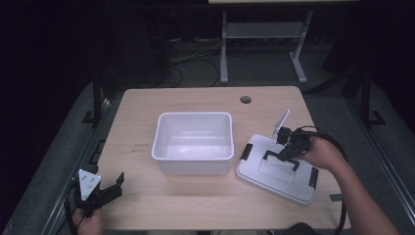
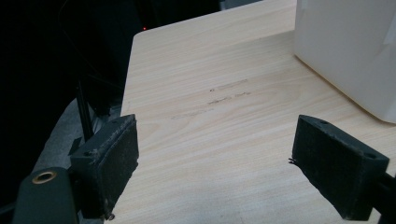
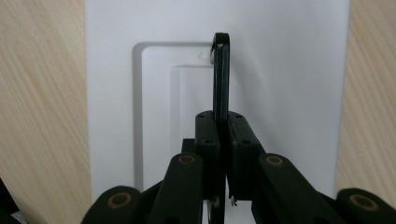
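My right gripper [image 3: 223,140] was clamped on the white plastic lid's black handle [image 3: 221,74]; left gripper [image 2: 215,163] sat wide open, empty. Next up, probably lifting it onto the white plastic bin [image 1: 193,155].

The right tool [image 3: 223,140] covers the near part of the lid's black handle [image 3: 221,74]. The white bin [image 2: 348,51] is cut off by the left gripper view's right and top edges.

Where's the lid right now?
In the high view, the lid lies flat at the table's right, beside the white bin, its handle clamped by the right gripper.
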